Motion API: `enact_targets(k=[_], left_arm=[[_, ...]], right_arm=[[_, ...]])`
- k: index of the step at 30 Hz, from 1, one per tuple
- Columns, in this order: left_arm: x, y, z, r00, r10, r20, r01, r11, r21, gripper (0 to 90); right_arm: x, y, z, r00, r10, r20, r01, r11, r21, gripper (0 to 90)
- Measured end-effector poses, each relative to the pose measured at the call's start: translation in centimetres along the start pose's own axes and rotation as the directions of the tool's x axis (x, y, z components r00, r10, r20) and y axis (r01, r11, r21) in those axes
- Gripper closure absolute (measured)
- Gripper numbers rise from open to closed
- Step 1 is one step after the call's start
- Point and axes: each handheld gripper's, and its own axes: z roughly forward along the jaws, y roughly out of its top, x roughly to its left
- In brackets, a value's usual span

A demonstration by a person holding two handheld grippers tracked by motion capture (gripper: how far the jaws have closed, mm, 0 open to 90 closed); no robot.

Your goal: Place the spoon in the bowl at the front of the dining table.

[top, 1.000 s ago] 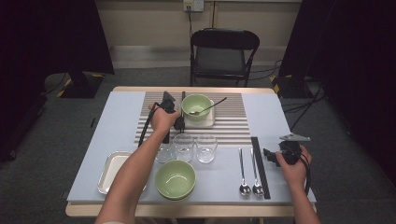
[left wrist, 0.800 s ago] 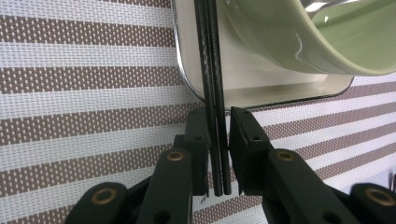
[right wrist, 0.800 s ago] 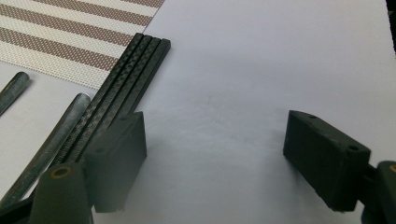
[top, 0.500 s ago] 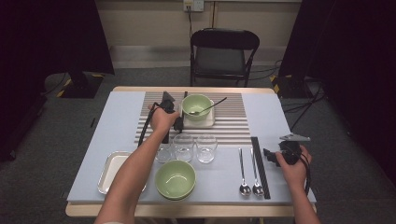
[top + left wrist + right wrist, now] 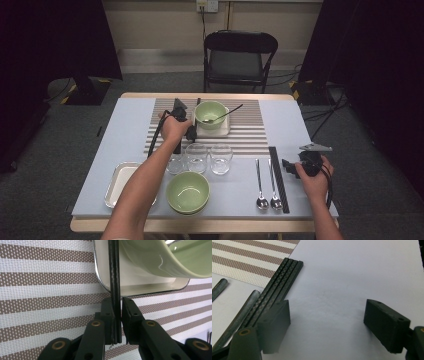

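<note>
High view: a pale green ceramic bowl (image 5: 210, 112) holding a metal spoon (image 5: 222, 116) is sitting on a small white square tray (image 5: 225, 130) on the brown-and-white striped woven placemat (image 5: 250, 131); three clear glasses (image 5: 221, 159), a second green bowl (image 5: 188, 191) and an empty steel tray (image 5: 119, 181) are resting on the grey table (image 5: 125, 130); a black folding chair (image 5: 239, 55) is standing beyond.

Left gripper view: the left gripper (image 5: 117, 312), jaws just closing, is clamping the thin black chopsticks (image 5: 114, 277) beside the tray.

Right gripper view: the right gripper (image 5: 329, 322) is gaping wide, holding nothing, beside further black chopsticks (image 5: 280, 288).
</note>
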Motion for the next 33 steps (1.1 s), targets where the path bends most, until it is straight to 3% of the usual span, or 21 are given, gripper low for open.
enact_targets(k=[9, 21, 24, 33], left_arm=[[-0.05, -0.05, 0.04, 0.9999, 0.016, -0.003, -0.016, 0.9999, 0.007, 78.7], [-0.14, -0.11, -0.19, 1.0000, 0.005, 0.009, -0.005, 1.0000, 0.005, 75.7], [-0.04, -0.13, -0.38, 0.9997, 0.020, 0.014, -0.020, 0.9998, 0.004, 74.7], [-0.06, -0.34, -0.18, 0.9996, 0.006, 0.029, -0.007, 0.9998, 0.020, 75.1]], right_arm=[[0.01, 0.00, -0.01, 1.0000, 0.002, -0.001, -0.002, 1.000, 0.002, 20.2], [-0.03, 0.00, 0.01, 1.0000, -0.002, 0.000, 0.002, 1.000, -0.001, 20.2], [0.01, 0.00, -0.01, 1.0000, 0.002, -0.001, -0.002, 1.000, 0.002, 20.2], [-0.01, 0.00, 0.00, 1.0000, 0.000, 0.000, 0.000, 1.000, 0.000, 20.2]])
